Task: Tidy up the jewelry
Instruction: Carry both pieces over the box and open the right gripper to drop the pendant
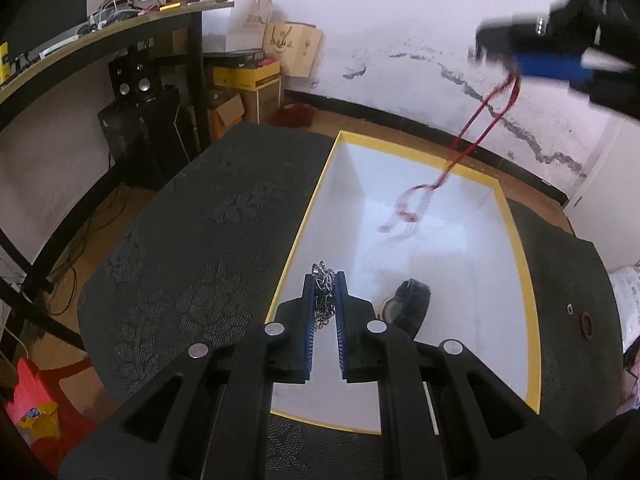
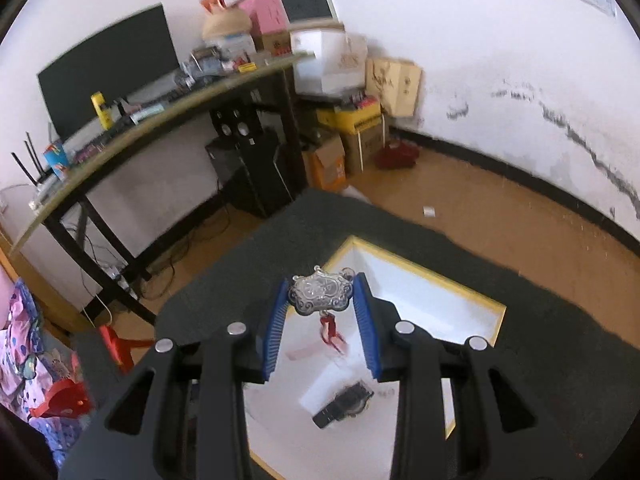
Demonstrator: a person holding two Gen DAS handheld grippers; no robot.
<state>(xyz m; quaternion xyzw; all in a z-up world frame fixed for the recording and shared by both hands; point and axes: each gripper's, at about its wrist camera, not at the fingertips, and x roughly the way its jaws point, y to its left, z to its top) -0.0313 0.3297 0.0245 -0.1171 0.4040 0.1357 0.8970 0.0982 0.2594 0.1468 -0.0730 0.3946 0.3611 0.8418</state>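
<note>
Dark table (image 1: 180, 240), yellow-rimmed box (image 1: 516, 240), watch (image 2: 344, 400).

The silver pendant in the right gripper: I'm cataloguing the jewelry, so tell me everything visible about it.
The silver pendant is a lock-shaped plaque with scalloped edges and embossed scrollwork; it looks like metal. It faces the camera, clamped at both sides between the blue pads of the right gripper, above the white box. A red cord hangs from its lower edge. Nothing else touches it.

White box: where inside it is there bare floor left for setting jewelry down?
Most of the white box is bare: the far end toward the wall, and the strip along its left wall. The near end holds a black watch. A red cord hangs over the middle. The dark cloth left of the box is bare too.
</note>
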